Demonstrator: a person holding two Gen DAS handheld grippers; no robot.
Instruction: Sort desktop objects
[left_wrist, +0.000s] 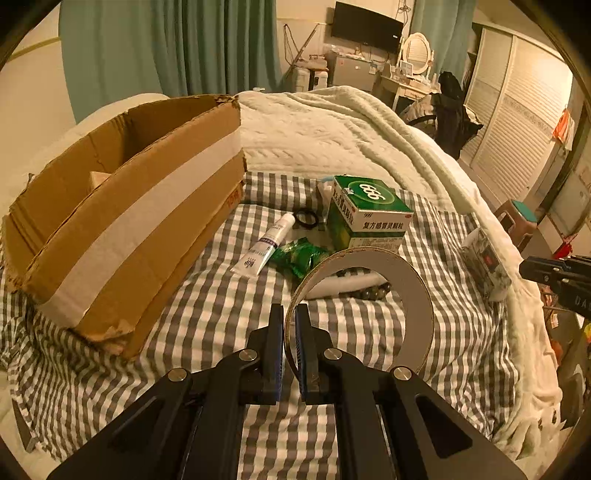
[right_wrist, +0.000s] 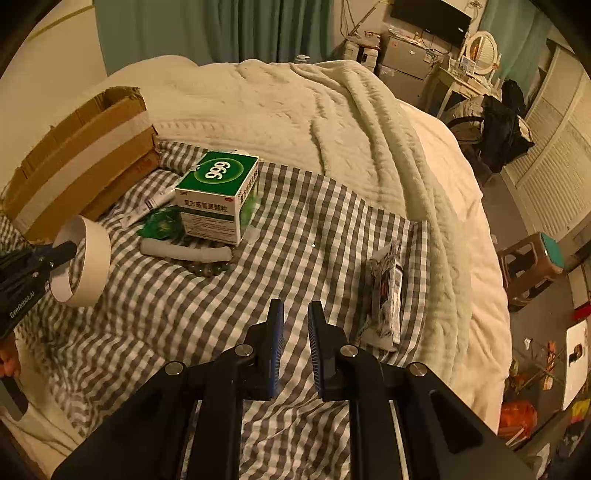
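Observation:
My left gripper (left_wrist: 290, 314) is shut on the rim of a large white tape roll (left_wrist: 417, 291) and holds it above the checked cloth; the roll also shows in the right wrist view (right_wrist: 92, 258). A green medicine box (left_wrist: 369, 210) (right_wrist: 218, 195), a white tube (left_wrist: 264, 245), a green packet (left_wrist: 299, 254), a black ring (left_wrist: 306, 218), a white roll with beads (right_wrist: 184, 251) and a printed packet (left_wrist: 487, 262) (right_wrist: 386, 295) lie on the cloth. My right gripper (right_wrist: 295, 314) is slightly open and empty above the cloth.
An open cardboard box (left_wrist: 122, 221) (right_wrist: 74, 162) stands at the left on the checked cloth (right_wrist: 295, 240). A white blanket (right_wrist: 332, 122) covers the bed behind. The bed edge drops off at the right, with a stool (right_wrist: 535, 266) beyond.

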